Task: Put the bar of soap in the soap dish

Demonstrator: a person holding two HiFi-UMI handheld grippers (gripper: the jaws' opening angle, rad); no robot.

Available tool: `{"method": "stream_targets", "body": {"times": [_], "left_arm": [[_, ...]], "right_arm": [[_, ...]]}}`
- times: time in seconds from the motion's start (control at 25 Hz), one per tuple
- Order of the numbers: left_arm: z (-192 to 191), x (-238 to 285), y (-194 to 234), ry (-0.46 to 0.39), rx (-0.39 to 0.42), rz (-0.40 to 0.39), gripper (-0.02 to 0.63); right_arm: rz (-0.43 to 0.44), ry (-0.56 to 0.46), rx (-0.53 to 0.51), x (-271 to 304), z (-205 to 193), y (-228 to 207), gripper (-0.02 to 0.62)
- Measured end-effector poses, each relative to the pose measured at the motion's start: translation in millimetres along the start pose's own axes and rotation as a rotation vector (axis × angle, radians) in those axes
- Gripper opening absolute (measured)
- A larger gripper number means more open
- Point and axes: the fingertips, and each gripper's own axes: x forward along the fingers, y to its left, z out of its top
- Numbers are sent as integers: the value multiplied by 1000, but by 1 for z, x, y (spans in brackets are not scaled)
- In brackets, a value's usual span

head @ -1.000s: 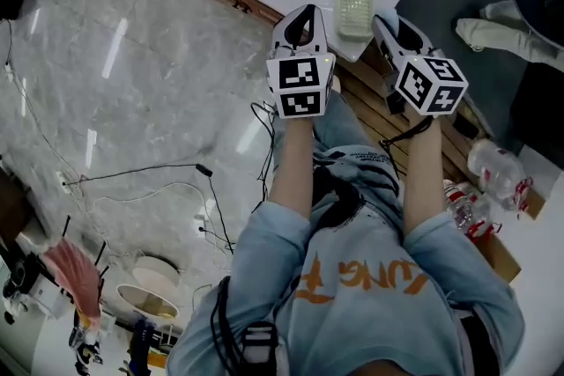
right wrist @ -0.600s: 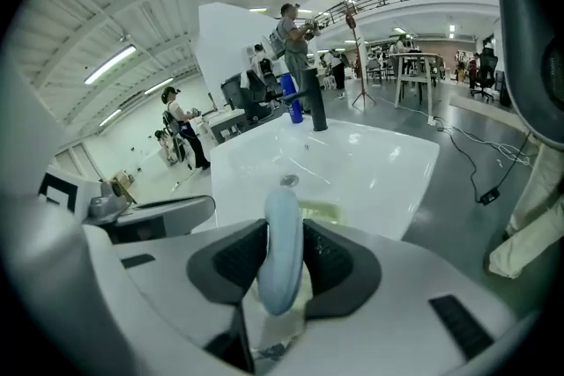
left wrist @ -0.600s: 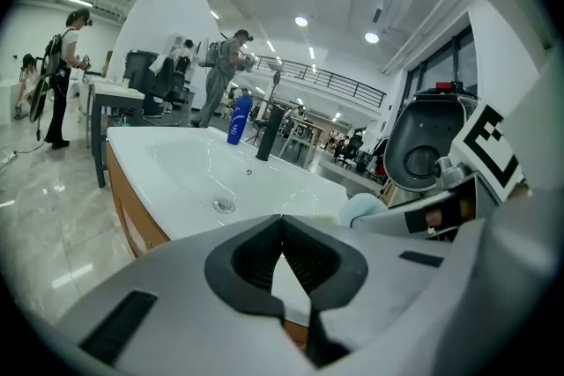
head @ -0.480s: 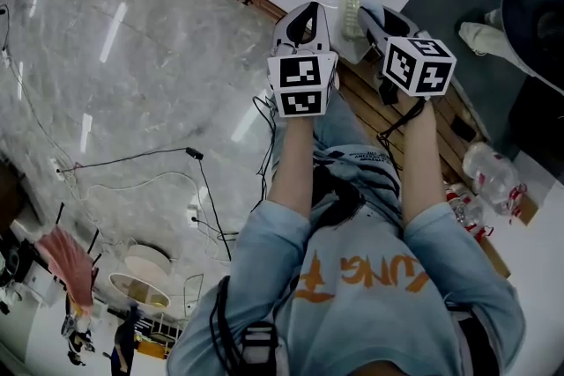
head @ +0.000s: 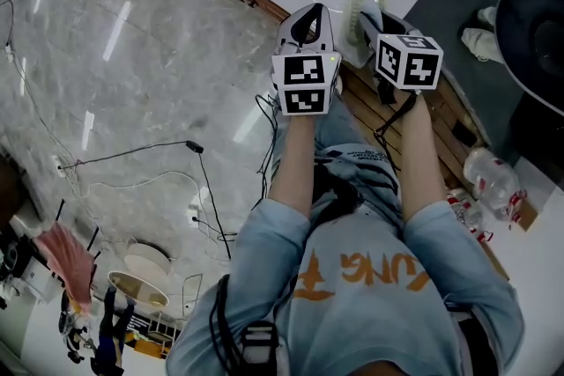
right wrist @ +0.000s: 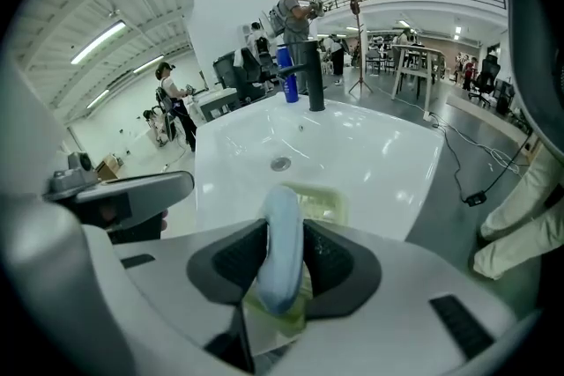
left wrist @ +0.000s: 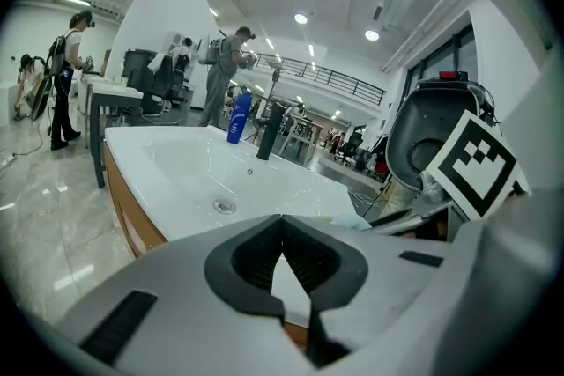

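My right tool (right wrist: 280,267) squeezes the soap (right wrist: 281,233), a smooth, pale blue, rounded bar standing on its thin edge. It hangs just over the soap dish (right wrist: 324,205), a pale green ridged tray at the near edge of the shiny white worktop (right wrist: 370,154). I think I should go down slowly, tip the bar flat, then let go, because soap can slip. My left tool (left wrist: 282,235) is closed with nothing in it.

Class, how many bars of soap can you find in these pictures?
1: the pale blue bar of soap, clamped in the right tool over the soap dish. None other shows.
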Motion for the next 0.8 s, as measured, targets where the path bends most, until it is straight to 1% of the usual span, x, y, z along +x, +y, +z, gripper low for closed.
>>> {"method": "stream_targets", "body": {"times": [0.16, 0.28, 0.44, 0.56, 0.72, 0.8], "left_arm": [[8, -3, 8, -7, 19, 6, 22], [17, -8, 12, -21, 37, 18, 21], [32, -15, 10, -43, 70, 1, 22], [46, -22, 12, -61, 95, -5, 22], [64, -30, 15, -95, 127, -5, 21], [76, -34, 13, -116, 144, -15, 21]], "right_arm": [[-31, -51, 7, -2, 8, 0, 143], [-64, -65, 12, -9, 10, -4, 143], [-116, -101, 79, -21, 6, -15, 143], [-136, -117, 130, -28, 3, -18, 143], [-169, -144, 147, -35, 3, -17, 143], [-184, -182, 149, -44, 13, -17, 143]]}}
